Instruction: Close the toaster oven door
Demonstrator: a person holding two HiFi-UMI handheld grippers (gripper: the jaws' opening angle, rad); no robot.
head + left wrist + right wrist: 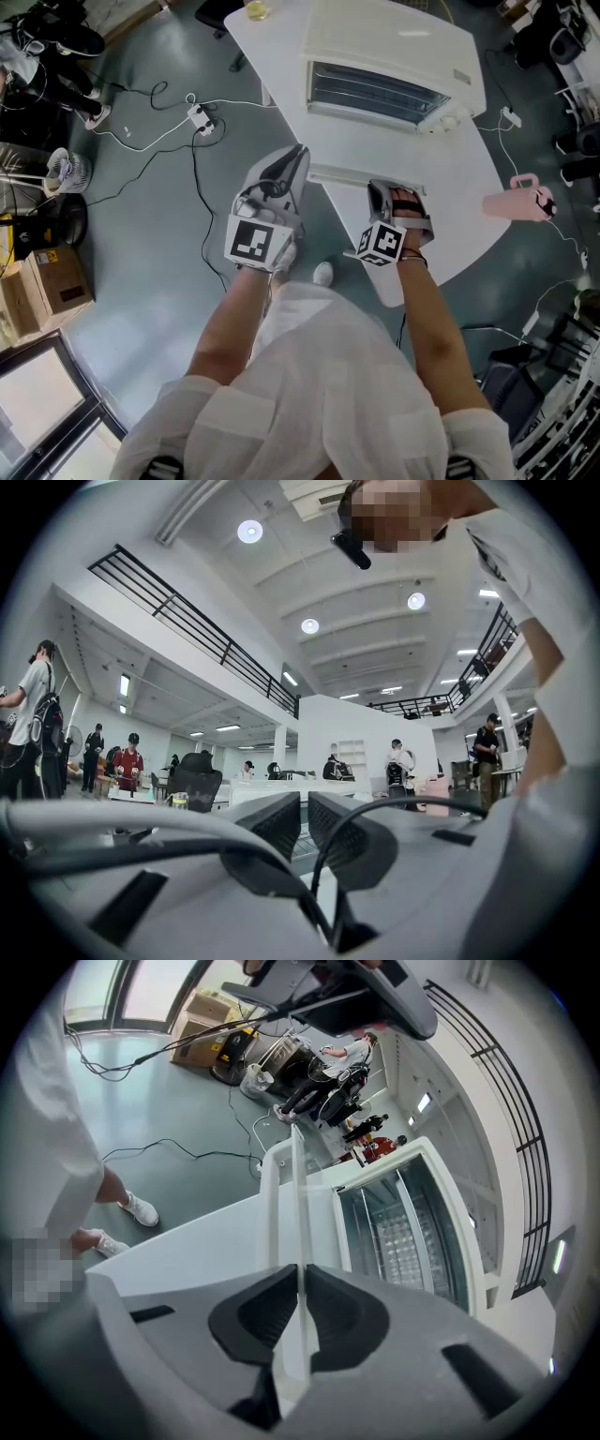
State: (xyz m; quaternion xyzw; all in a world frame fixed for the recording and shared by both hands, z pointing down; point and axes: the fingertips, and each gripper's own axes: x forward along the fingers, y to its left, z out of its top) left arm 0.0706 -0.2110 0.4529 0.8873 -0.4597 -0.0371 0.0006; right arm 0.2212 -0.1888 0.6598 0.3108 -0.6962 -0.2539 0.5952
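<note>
Right gripper view: right tongs (298, 1283) pinched nearly closed on the edge of the open toaster oven door (298, 1199). Left tongs (302, 822) seemingly shut, empty. White tabletop (450, 206), grey floor (169, 216).

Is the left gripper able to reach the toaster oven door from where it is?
Probably yes. The left gripper hangs just beside the left end of the toaster oven door, with nothing between them. The right gripper clamps the door's edge further right, leaving that end free.
</note>
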